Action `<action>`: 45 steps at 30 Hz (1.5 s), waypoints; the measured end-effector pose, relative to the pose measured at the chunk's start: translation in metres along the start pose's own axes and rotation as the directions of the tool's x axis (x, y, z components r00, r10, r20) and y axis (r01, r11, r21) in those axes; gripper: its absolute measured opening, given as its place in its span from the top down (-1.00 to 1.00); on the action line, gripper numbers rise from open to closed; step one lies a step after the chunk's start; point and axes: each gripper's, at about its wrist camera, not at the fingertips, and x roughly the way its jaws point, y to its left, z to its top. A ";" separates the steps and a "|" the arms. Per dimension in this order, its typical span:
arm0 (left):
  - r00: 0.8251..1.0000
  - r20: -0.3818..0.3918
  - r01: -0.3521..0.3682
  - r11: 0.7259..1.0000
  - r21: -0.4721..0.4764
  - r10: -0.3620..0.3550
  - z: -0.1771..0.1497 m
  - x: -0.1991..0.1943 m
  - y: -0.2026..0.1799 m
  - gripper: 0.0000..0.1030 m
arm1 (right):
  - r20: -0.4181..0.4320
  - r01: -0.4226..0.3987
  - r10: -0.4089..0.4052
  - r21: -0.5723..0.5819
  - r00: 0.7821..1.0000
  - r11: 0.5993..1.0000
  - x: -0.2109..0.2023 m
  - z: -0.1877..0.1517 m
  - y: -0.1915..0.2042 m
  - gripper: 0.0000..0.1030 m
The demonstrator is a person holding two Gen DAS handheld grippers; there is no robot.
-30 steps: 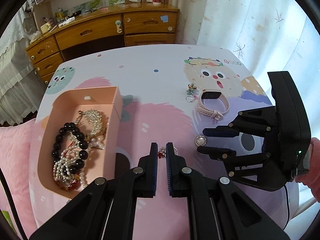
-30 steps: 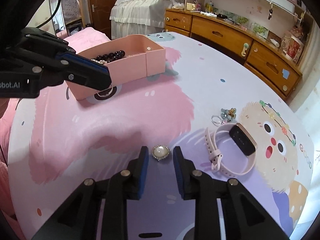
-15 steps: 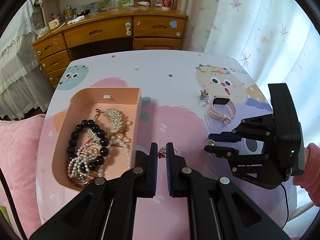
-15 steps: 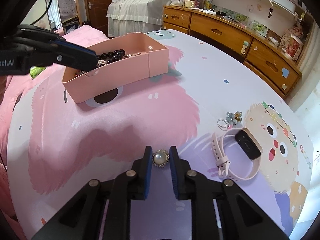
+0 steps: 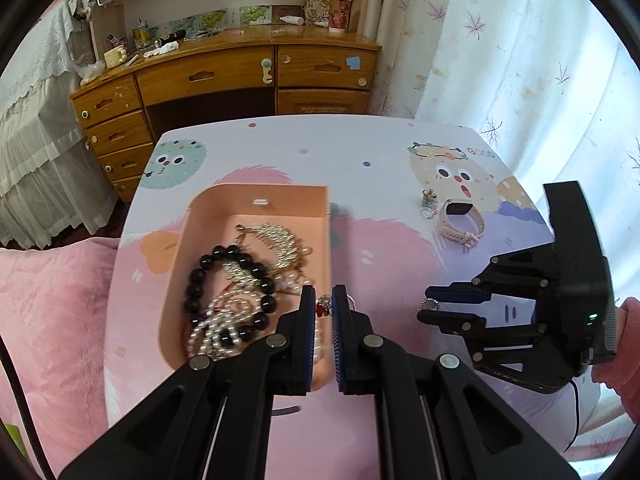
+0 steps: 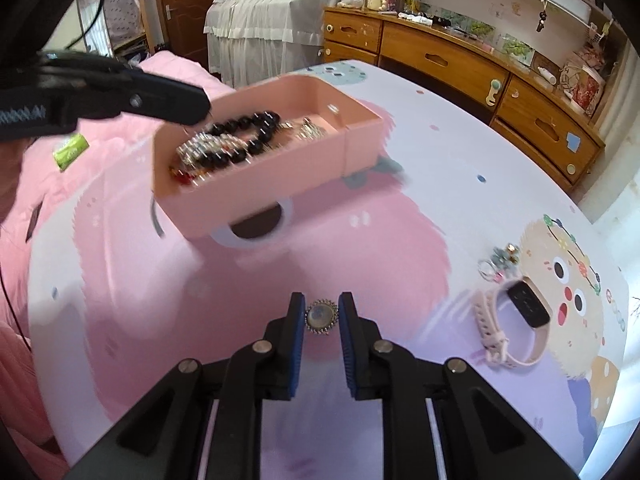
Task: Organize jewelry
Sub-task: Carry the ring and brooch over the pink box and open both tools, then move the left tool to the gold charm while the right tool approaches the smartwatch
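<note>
My left gripper (image 5: 322,300) is shut on a small ring with a red stone (image 5: 322,309), and hangs over the right wall of the pink jewelry box (image 5: 256,200). Black beads (image 5: 200,276), pearls and a gold piece lie in that box. My right gripper (image 6: 321,312) is shut on a round pearl brooch (image 6: 321,317), lifted above the tablecloth; the same brooch (image 5: 427,304) shows at its tips in the left wrist view. The left gripper (image 6: 192,108) appears over the box (image 6: 280,164) in the right wrist view.
A pink smartwatch (image 5: 460,220) and a small charm with a ring (image 5: 428,202) lie on the cartoon tablecloth (image 5: 360,152) to the right. A wooden dresser (image 5: 224,76) stands behind the table, a pink bed (image 5: 48,300) at the left, curtains at the right.
Both grippers rose and drifted toward the pink box. The right gripper closed on the pearl brooch and lifted it off the cloth. The left kept its grip on the ring.
</note>
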 end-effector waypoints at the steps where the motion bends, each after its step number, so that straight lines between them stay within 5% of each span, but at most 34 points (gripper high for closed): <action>1: 1.000 -0.002 -0.001 1.000 0.005 0.001 -0.001 -0.001 0.004 0.88 | 0.004 0.002 -0.002 0.005 1.000 1.000 -0.002 0.004 0.004 0.68; 16: 0.999 -0.035 0.025 0.996 0.081 -0.022 -0.005 -0.001 0.064 0.88 | 0.115 0.016 -0.036 0.166 0.993 0.986 -0.019 0.060 0.056 0.68; 27: 0.993 -0.032 0.114 0.993 0.041 -0.113 -0.002 -0.002 0.087 0.88 | 0.190 -0.022 -0.053 0.371 0.980 0.929 -0.017 0.073 0.080 0.67; 36: 0.993 -0.043 0.109 0.994 0.021 -0.108 0.003 -0.015 0.085 0.35 | 0.182 -0.028 -0.061 0.452 0.981 0.891 -0.023 0.067 0.075 0.60; 39: 0.995 -0.033 0.097 0.995 0.031 -0.096 0.004 -0.020 0.077 0.02 | 0.185 -0.048 -0.057 0.519 0.981 0.853 -0.026 0.056 0.062 0.23; 43: 0.997 -0.032 0.065 0.997 0.030 -0.064 0.009 -0.024 0.059 -0.45 | 0.163 -0.044 -0.073 0.617 0.984 0.786 -0.030 0.036 0.037 0.15; 45: 0.998 -0.020 0.065 0.998 0.028 -0.064 0.013 -0.026 0.047 -0.53 | 0.142 -0.033 -0.080 0.652 0.987 0.757 -0.031 0.026 0.024 0.09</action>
